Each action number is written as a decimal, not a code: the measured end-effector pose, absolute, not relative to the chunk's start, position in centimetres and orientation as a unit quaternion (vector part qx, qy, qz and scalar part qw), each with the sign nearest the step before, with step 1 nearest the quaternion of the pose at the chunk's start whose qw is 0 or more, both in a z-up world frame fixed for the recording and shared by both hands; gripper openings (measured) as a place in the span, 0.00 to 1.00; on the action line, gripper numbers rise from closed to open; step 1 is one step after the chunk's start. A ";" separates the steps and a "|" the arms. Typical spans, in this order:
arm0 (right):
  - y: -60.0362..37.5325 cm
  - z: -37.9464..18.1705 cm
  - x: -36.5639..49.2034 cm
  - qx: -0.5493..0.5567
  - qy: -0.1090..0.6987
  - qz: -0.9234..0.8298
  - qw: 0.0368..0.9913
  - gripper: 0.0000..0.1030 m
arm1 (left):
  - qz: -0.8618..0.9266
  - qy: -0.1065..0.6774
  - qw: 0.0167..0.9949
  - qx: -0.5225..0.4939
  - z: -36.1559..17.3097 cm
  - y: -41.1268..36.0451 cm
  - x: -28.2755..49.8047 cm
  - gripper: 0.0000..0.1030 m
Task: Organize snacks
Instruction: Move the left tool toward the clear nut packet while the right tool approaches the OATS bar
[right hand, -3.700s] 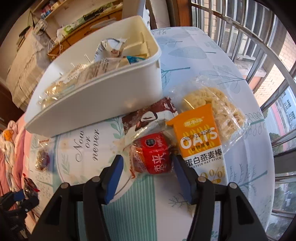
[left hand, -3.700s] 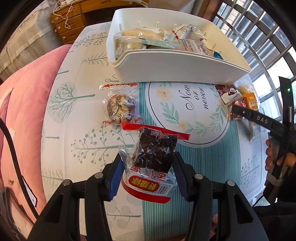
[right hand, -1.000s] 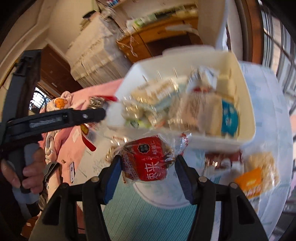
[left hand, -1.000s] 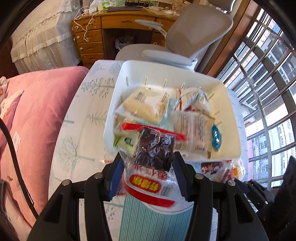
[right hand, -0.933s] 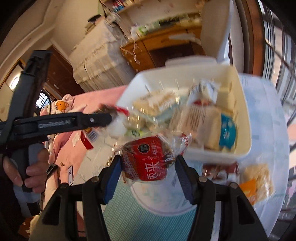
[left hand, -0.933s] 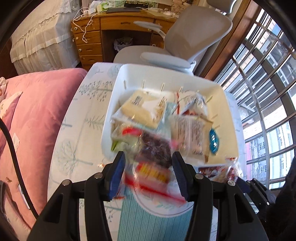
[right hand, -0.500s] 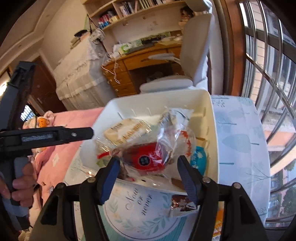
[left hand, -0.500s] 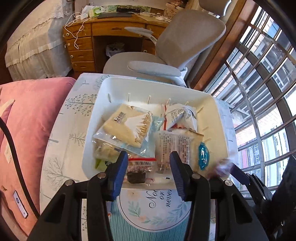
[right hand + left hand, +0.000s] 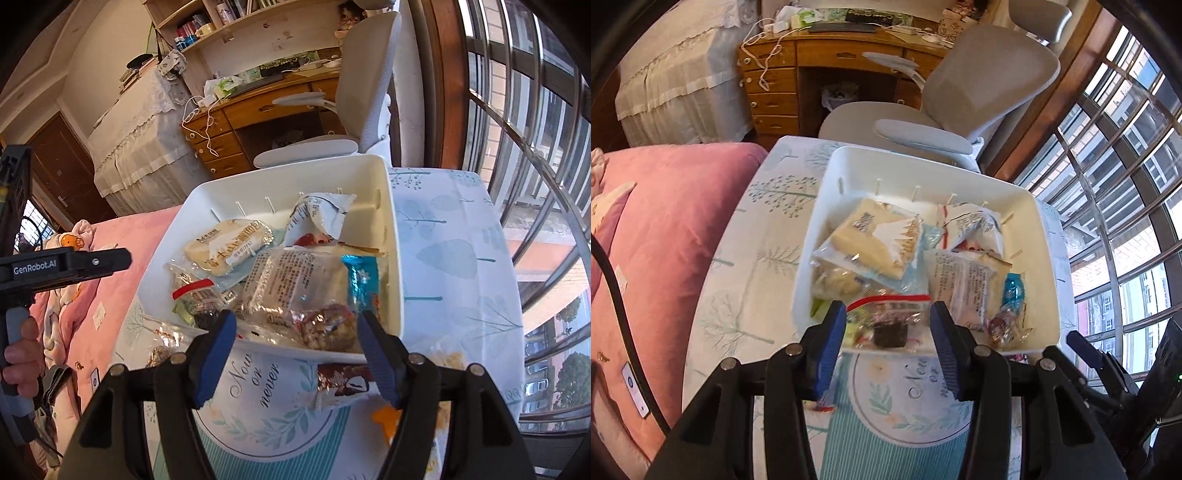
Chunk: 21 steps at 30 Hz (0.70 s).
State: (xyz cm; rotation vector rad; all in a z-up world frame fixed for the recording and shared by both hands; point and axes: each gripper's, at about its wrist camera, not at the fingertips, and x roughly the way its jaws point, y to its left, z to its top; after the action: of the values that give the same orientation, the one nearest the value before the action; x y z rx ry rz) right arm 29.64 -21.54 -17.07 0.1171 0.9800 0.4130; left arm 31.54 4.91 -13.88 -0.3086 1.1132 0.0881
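I read the left gripper (image 9: 888, 332) with jaws wide and empty above the near edge of the white bin (image 9: 1047, 258); the red-sealed dark snack (image 9: 888, 325) lies in the bin at 12 o'clock from it. The right gripper (image 9: 297, 345) is likewise wide and empty, the red-wrapped snack (image 9: 327, 325) in the bin at its 12 o'clock, a brown packet (image 9: 343, 384) on the tablecloth (image 9: 454, 273) at 5 o'clock.

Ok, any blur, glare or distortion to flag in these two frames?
Left wrist: fisheye bends the window bars; the white bin is sharp and the window side is bright. Right wrist: same curvature, sunlit tablecloth bright but readable; the snack wrappers in the bin are shiny.
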 end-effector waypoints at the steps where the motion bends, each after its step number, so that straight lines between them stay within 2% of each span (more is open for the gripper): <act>1: -21.8 -17.1 29.4 0.056 0.467 0.194 0.861 0.66 | 0.045 0.527 0.836 -0.149 -14.0 5.3 31.0 0.44; 9: -24.2 -17.7 27.0 0.049 0.476 0.162 0.863 0.66 | 0.061 0.553 0.814 -0.167 -16.0 7.6 27.6 0.45; 21: -26.8 -21.4 23.0 0.027 0.486 0.086 0.869 0.66 | 0.057 0.620 0.763 -0.174 -22.5 9.8 24.9 0.53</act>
State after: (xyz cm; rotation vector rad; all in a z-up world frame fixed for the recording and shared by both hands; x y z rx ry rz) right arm 23.01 -26.78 -21.35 0.0574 1.0161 0.1800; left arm 24.93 9.76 -22.53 -0.3792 1.3480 0.1231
